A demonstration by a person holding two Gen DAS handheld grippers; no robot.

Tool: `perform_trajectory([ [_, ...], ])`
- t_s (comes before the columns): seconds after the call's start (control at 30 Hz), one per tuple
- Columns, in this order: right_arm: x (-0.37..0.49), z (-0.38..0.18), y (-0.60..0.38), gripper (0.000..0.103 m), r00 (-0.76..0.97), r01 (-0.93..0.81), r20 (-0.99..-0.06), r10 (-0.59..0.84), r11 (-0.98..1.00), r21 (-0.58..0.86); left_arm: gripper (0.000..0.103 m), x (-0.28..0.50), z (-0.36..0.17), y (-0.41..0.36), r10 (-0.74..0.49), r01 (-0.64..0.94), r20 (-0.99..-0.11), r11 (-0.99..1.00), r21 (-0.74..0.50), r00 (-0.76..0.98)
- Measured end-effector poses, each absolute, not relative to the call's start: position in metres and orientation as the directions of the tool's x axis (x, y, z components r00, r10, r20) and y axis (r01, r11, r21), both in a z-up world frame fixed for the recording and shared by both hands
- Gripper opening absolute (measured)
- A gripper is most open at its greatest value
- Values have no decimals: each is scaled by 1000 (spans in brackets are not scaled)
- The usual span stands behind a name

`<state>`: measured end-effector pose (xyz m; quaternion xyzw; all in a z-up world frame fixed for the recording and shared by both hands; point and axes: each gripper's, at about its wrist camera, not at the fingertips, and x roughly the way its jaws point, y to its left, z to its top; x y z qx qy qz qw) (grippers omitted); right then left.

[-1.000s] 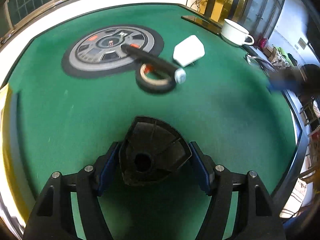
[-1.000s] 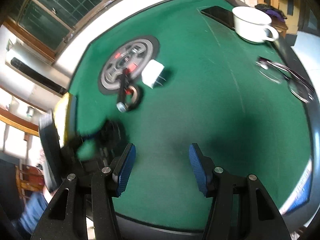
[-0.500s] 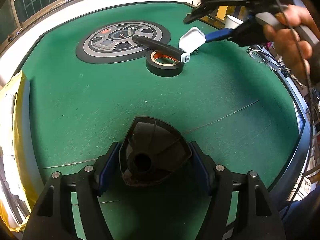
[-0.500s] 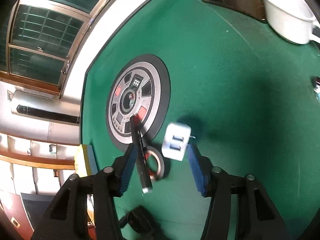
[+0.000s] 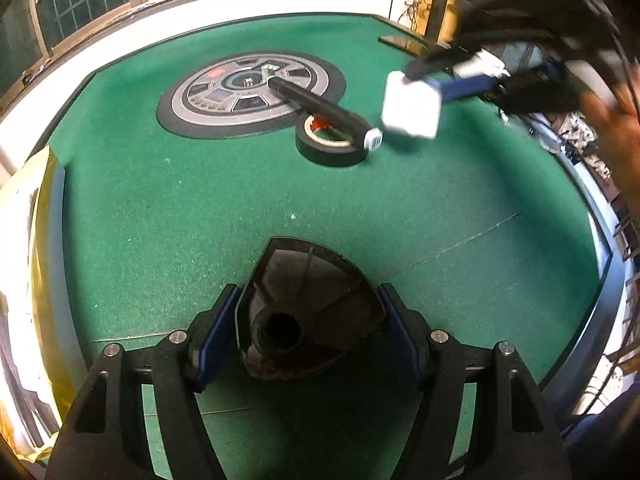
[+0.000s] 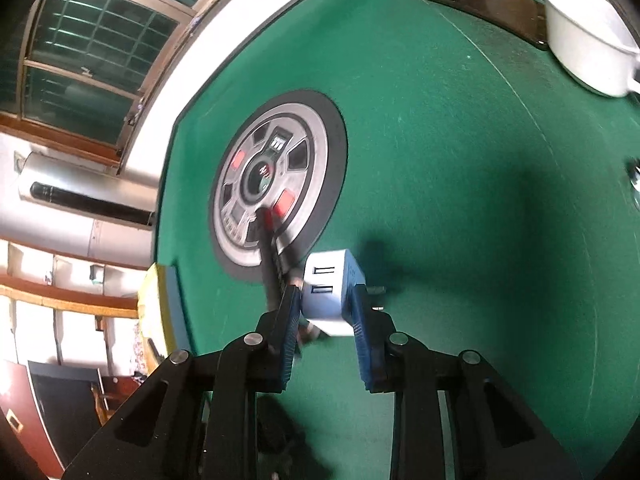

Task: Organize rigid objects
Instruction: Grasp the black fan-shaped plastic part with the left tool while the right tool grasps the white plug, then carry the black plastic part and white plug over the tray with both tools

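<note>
- Since the earlier frames the right gripper (image 6: 326, 312) has crossed the green table (image 5: 240, 208) to the white charger (image 6: 330, 296); its jaws have just been closing, and the charger now sits between the blue pads (image 6: 362, 332), which touch it on both flat sides.
- From the left wrist view the same charger (image 5: 410, 110) appears blurred at the tip of the right gripper (image 5: 424, 80), just beside the white end of the black pen (image 5: 320, 110). Whether it has left the felt cannot be told.
- Two ports on the charger's face point toward the right wrist camera; its metal prongs stick out past the right pad.
- Left gripper (image 5: 308, 320) jaws stand partly spread, pinching a black fan-shaped plastic part (image 5: 308, 312) by its two edges, well apart from the charger.
- Black pen lies across a roll of black tape (image 5: 332, 148), touching it, next to the charger.
- Pen's far end rests on the round wheel-printed mat (image 5: 248, 92), beyond the charger.
- White cup (image 6: 588, 36) and a dark phone (image 6: 488, 0) sit at the table's far edge, well apart from the charger.
</note>
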<state>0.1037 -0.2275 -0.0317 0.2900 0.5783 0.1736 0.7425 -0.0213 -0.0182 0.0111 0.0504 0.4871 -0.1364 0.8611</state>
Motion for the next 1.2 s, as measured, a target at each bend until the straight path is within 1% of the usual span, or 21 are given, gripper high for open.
perform_trajectory([
  [0.13,76,-25,-232,23,274,60,-741,613,758,650,68,-21,21,-14,-193,279,-844,959,-53,501],
  [0.3,51,-27,-231,23,257,48,-742,619,759,649,68,-24,34,-3,-202,262,-829,963,-70,522],
  [0.5,38,-19,-217,23,256,16,-734,629,756,654,68,-31,51,13,-201,244,-808,967,-73,553],
  [0.7,35,-5,-185,23,253,-60,-716,650,749,659,68,-38,71,37,-191,210,-779,975,-77,597],
  [0.97,32,8,-137,23,231,-138,-706,669,741,657,68,-48,96,84,-147,124,-734,989,-87,662],
  [1.2,31,12,-89,23,184,-201,-703,687,726,657,68,-51,101,140,-82,12,-719,995,-101,690],
])
